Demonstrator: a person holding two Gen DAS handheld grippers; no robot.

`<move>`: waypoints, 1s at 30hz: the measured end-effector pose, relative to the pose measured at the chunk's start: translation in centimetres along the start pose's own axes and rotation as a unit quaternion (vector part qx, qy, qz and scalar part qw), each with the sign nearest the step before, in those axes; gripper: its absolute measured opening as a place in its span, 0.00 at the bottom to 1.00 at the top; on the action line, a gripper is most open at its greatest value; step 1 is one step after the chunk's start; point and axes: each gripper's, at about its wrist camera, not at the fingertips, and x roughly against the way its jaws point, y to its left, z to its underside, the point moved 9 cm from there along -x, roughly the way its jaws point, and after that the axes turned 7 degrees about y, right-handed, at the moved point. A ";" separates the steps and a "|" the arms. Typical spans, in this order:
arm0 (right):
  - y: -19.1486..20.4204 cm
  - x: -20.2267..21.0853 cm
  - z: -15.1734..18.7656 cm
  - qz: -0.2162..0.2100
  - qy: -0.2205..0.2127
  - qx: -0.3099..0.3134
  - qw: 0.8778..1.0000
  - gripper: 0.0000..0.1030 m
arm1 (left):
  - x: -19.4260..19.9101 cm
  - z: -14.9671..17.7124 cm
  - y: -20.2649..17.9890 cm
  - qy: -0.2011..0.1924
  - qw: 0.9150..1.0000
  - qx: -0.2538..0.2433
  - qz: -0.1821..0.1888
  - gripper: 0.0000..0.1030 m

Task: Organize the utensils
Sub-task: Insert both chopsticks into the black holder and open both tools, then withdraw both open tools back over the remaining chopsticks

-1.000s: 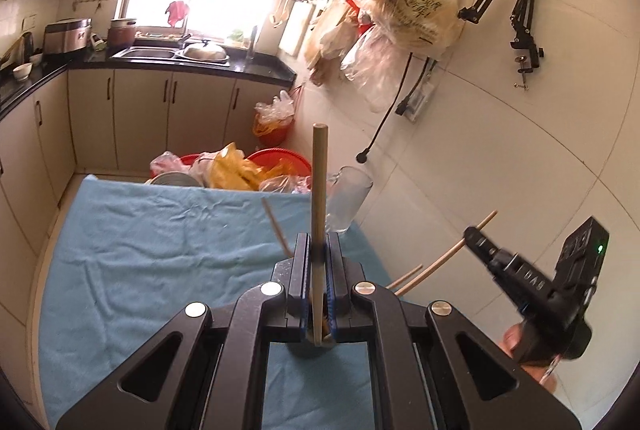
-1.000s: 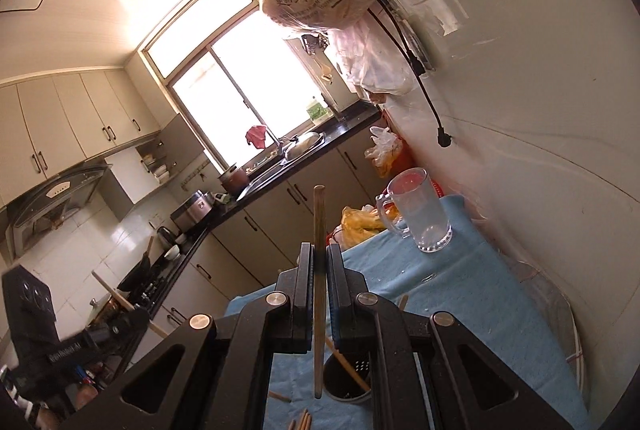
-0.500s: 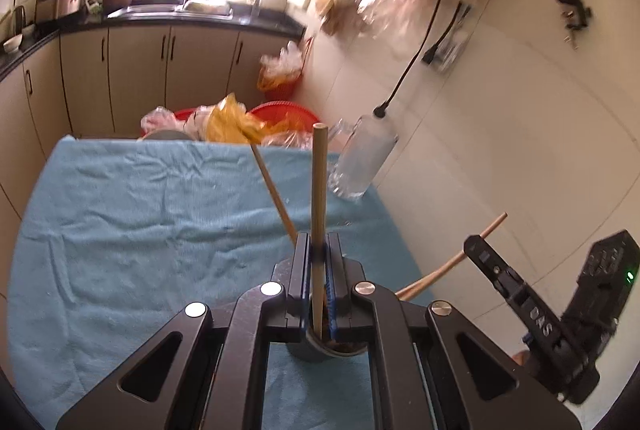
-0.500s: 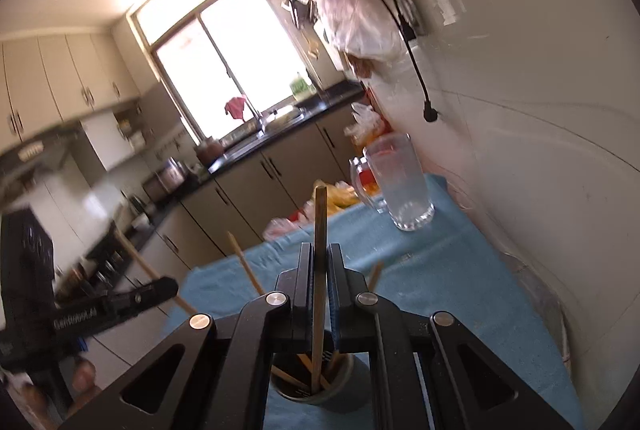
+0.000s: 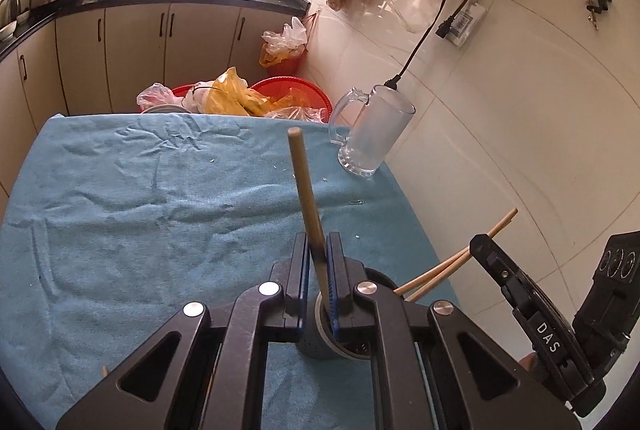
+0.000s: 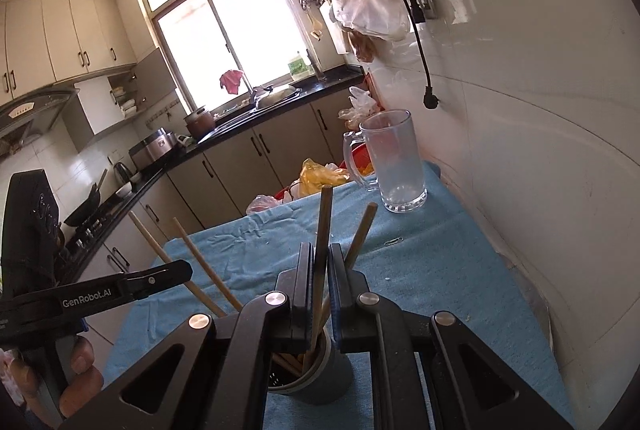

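A crumpled light-blue cloth is covering the table, which is standing against a white tiled wall in a kitchen with beige cabinets and a bright window above a black worktop. Red plastic basins with yellow and clear bags are sitting beyond the cloth's far edge. A clear glass mug with a handle is standing at the cloth's far right corner. Near the right edge, a grey perforated round utensil holder is holding several wooden chopsticks.

The left gripper is clamping one light wooden chopstick, tilted slightly left, with its lower end inside the holder. The right gripper is gripping another wooden chopstick, also reaching into the holder.

Compared with a second earlier, both grippers are sitting lower and pointing more steeply down, the chopstick tips are now inside the holder, and the mug and cloth are appearing larger and nearer.
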 end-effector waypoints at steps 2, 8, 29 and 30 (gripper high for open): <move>0.2 0.1 -0.2 -0.001 -0.002 0.002 1.000 0.09 | 0.1 -0.1 0.0 -0.002 1.000 0.000 0.000 0.08; 0.0 1.1 -1.3 -0.001 -0.016 -0.003 1.000 0.22 | 0.5 -0.2 0.0 -0.003 1.000 0.003 0.001 0.08; -2.5 6.1 4.4 0.035 0.002 -0.035 0.999 0.68 | 6.4 5.7 2.0 -0.032 0.999 0.007 -0.026 0.60; -2.4 6.1 5.0 0.036 0.008 -0.032 0.999 0.69 | 6.6 6.6 2.6 -0.030 0.999 0.009 -0.030 0.61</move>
